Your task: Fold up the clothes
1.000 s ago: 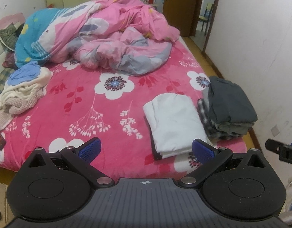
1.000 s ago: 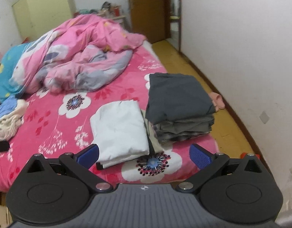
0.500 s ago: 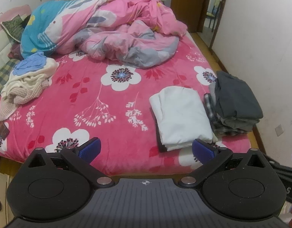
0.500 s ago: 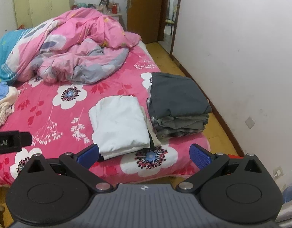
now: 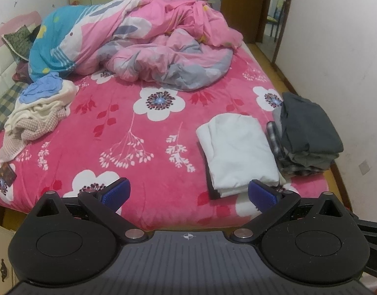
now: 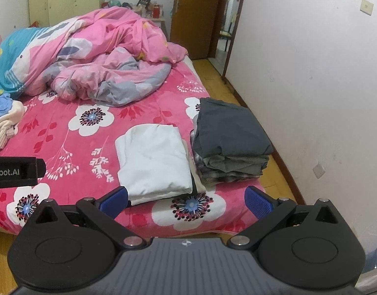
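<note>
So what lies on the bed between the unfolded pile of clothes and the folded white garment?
Nothing: in the left wrist view, only bare pink floral bedspread stretches between the unfolded clothes pile and the folded white garment.

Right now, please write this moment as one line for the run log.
left gripper: open, empty | right gripper: open, empty | white folded garment: on bed | dark folded stack: beside it | unfolded pile: untouched

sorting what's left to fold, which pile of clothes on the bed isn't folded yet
The crumpled heap at the bed's left edge, cream and beige knits with a blue garment on top. The white stack and dark grey stack are flat, squared folds.
</note>
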